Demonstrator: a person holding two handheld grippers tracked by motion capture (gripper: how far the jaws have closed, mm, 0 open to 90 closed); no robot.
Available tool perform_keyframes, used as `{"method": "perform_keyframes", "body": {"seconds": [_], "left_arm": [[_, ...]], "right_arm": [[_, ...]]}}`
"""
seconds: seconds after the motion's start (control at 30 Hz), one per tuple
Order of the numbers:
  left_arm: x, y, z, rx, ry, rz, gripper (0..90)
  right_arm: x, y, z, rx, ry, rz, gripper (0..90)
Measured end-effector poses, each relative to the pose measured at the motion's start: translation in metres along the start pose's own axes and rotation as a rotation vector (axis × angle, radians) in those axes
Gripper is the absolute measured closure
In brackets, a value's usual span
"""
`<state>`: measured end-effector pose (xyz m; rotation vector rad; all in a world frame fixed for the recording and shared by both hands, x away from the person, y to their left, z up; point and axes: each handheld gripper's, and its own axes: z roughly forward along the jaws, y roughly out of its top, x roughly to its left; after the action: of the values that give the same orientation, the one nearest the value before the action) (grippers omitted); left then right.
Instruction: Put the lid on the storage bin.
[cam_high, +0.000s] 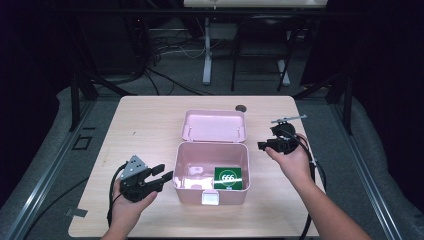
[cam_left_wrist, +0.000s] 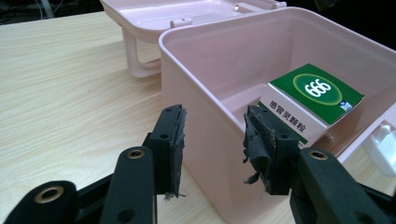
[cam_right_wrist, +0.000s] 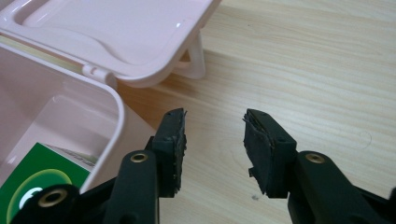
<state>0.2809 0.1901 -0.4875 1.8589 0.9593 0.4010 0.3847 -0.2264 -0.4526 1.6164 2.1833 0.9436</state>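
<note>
At the left of the worktop (cam_high: 145, 115), the left hand-held gripper (cam_high: 161, 176) rests low with its jaws apart and nothing between them, its tips just beside the left wall of the pink box (cam_high: 211, 192); in the left gripper view those jaws straddle that wall's near corner, one outside, one toward the inside. The box stands open in the middle, its lid (cam_high: 214, 125) thrown back flat behind it on the hinges, and the green medicine carton (cam_high: 228, 178) lies inside against the front right corner, printed face up. To the right, the right hand-held gripper (cam_high: 264, 145) hovers beside the box's right rim near the hinge end, jaws likewise apart and empty over bare wood. If the next move is to close the lid or lift the carton, the main risk looks like the light box sliding or tipping: a push from the left jaws on a thin wall, unopposed on the right, would skate it across the smooth surface. The carton may stand a little proud at one edge, though the angle makes that hard to judge; if so, the lid could jam on it. A jaw left over the rim could be pinched.
</note>
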Motion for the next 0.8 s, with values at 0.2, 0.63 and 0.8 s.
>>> {"method": "perform_keyframes", "body": {"seconds": [0.2,0.63,0.8], "left_arm": [[-0.003,0.003,-0.002,-0.008,-0.011,0.006,58.8],[-0.01,0.003,0.002,0.0,-0.052,0.04,66.6],[-0.012,0.002,0.005,0.019,-0.062,0.045,70.3]], "right_arm": [[0.008,0.019,-0.005,0.021,-0.019,-0.018,60.6],[0.006,0.064,-0.006,0.084,-0.005,0.04,66.0],[0.007,0.077,-0.001,0.104,0.0,0.059,67.5]]}}
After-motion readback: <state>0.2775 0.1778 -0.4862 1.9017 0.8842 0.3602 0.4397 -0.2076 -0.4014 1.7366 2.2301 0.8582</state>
